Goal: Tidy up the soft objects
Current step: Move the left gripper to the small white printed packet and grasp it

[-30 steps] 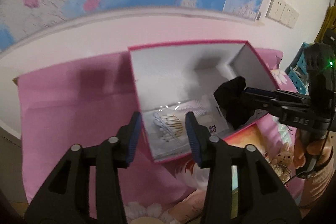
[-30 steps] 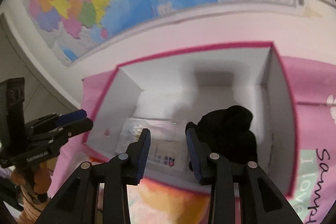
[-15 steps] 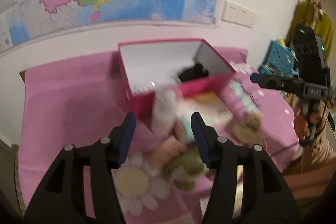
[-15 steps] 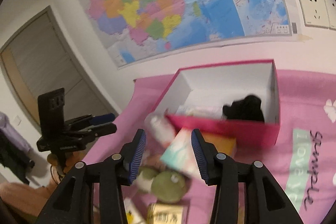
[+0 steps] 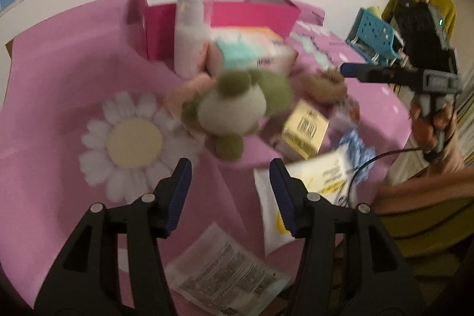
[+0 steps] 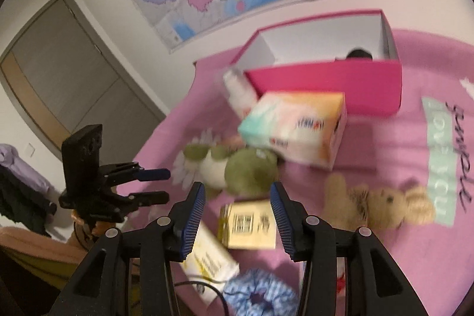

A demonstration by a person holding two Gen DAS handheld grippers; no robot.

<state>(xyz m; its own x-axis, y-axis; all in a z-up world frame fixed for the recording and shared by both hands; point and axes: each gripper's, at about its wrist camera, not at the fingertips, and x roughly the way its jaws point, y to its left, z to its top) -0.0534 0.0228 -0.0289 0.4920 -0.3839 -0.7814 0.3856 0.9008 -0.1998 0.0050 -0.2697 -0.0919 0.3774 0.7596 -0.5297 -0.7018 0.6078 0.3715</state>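
A pink box (image 5: 248,15) (image 6: 326,79) with white inside stands at the back of the pink cloth; a black soft item (image 6: 359,54) lies in it. A green and white plush (image 5: 237,105) (image 6: 237,168) lies in front of it, with a tan plush bear (image 6: 382,203) (image 5: 326,83) to its right. A blue knitted item (image 6: 260,295) (image 5: 355,147) lies near the front. My left gripper (image 5: 229,194) is open and empty above the cloth, short of the green plush. My right gripper (image 6: 237,215) is open and empty over a yellow carton (image 6: 248,224).
A tissue box (image 6: 296,126) and a white bottle (image 5: 189,34) stand before the pink box. A yellow carton (image 5: 305,128), a white wipes pack (image 5: 314,191) and a clear packet (image 5: 225,265) lie near the front. A daisy cushion (image 5: 130,141) lies at left.
Both grippers have pulled back from the pink box and now hang over the items in front of it. The black item stays in the box. Both sets of jaws have opened wider.
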